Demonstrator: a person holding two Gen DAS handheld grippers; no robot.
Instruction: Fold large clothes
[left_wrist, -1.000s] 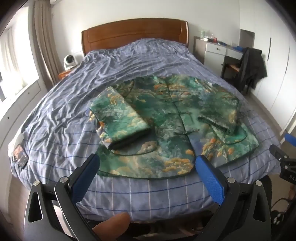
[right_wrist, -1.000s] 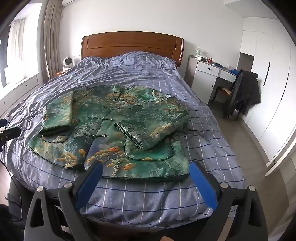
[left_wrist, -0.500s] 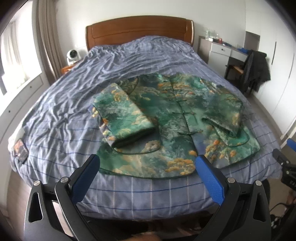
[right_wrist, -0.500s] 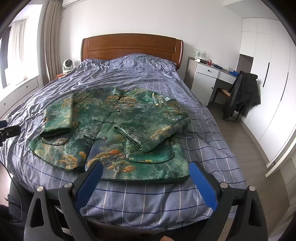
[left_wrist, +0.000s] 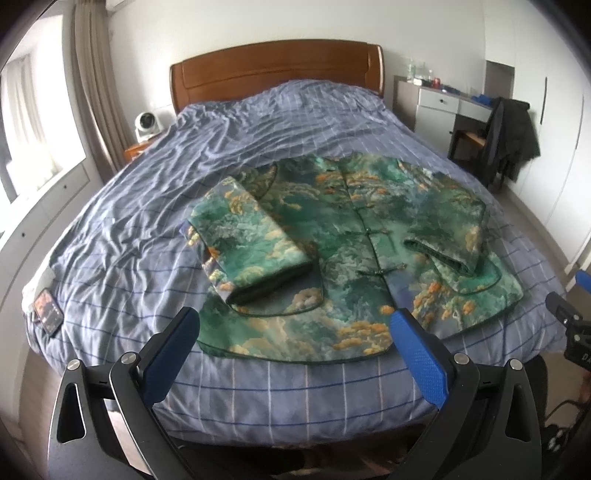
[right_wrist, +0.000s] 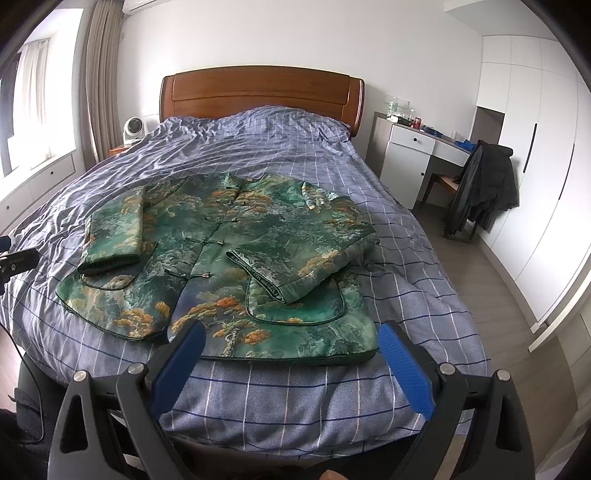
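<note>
Bedroom, big bed (left_wrist: 110, 236) with a blue checked cover and a wooden headboard (right_wrist: 258, 92), window and curtain at left, white desk (right_wrist: 410, 155) and a chair with a dark coat (right_wrist: 484, 184) at right. My left gripper (left_wrist: 295, 334) hovers low at the foot of the bed, level, pointing at the headboard, blue pads (left_wrist: 421, 358) spread wide, holding nothing. My right gripper (right_wrist: 290, 349) sits in the same pose just off the foot edge, fingers wide apart too, nothing between them. A green patterned jacket (right_wrist: 218, 254) lies flat, front up, on the near half of the bed, both sleeves folded in over the body, its hem just beyond both sets of fingertips, not touched. Some white lettering on black hardware at the left view's right edge, only "D" legible.
</note>
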